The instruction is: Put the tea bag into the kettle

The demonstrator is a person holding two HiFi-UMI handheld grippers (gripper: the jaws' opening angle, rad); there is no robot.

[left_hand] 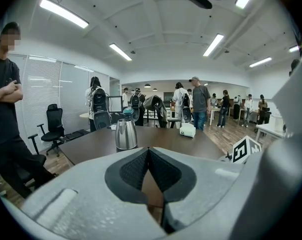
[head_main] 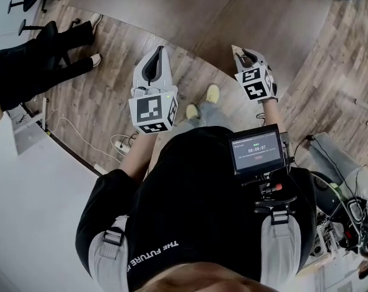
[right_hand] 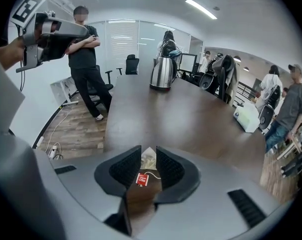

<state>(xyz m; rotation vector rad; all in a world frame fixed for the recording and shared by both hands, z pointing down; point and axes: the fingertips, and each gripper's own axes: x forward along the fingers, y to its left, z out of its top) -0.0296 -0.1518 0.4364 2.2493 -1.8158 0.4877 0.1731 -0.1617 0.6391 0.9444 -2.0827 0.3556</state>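
Note:
The tea bag point(right_hand: 147, 160) lies flat on the dark brown table point(right_hand: 190, 119) near its front edge, and its red tag point(right_hand: 142, 179) rests closer to me on a short string. My right gripper point(right_hand: 149, 156) hangs just above it, open by a narrow gap that frames the bag without pinching it. The steel kettle point(right_hand: 162, 73) stands far down the table, also visible in the left gripper view point(left_hand: 126, 134). My left gripper point(left_hand: 148, 151) is shut and empty, held off to the left point(head_main: 156, 52). The head view shows the right gripper point(head_main: 241, 53) at the table's edge; bag and kettle are hidden there.
A white tissue box point(right_hand: 248, 116) sits on the table's right side. A person in black point(right_hand: 86, 59) stands by the left edge, near office chairs point(left_hand: 53, 129). Several people stand at the back of the room. Cables and a power strip point(head_main: 120, 143) lie on the wood floor.

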